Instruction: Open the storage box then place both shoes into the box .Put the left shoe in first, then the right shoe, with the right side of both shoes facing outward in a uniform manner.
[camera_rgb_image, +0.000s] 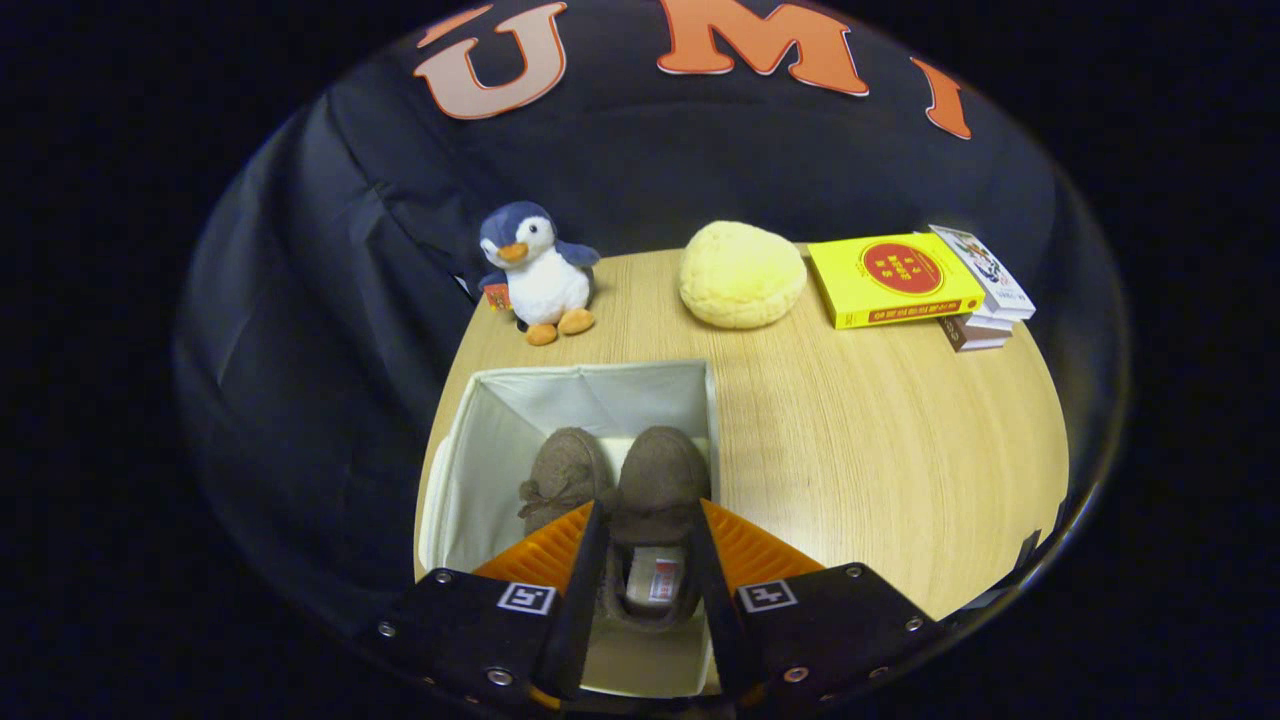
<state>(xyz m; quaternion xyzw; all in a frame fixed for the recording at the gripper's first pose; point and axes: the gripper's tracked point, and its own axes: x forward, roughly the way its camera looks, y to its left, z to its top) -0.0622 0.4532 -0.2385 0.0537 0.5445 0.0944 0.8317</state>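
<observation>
1. Gripper (650, 512): its two orange-and-black fingers (590, 560) reach down into the open storage box, set narrowly either side of the right-hand shoe. Each inner face runs along a flank of that shoe; whether both truly press on it cannot be told from this angle.
2. Storage box (470, 450): a white fabric bin with its top open, standing on the near left part of the wooden table (880, 450), directly below the fingers.
3. Right-hand shoe (658, 470): a brown fuzzy slipper lying between the fingers, toe pointing away from the camera, its opening and a label on the insole visible between them.
4. Left-hand shoe (562, 475): a matching brown slipper with a small bow, lying just beside the first, inside the box and touching it, outside the left finger.
5. Beyond the box, along the far side of the table: a plush penguin (535, 270), a round yellow cushion (740, 275), and a yellow book (893, 278) resting on a small stack of books (985, 300).
</observation>
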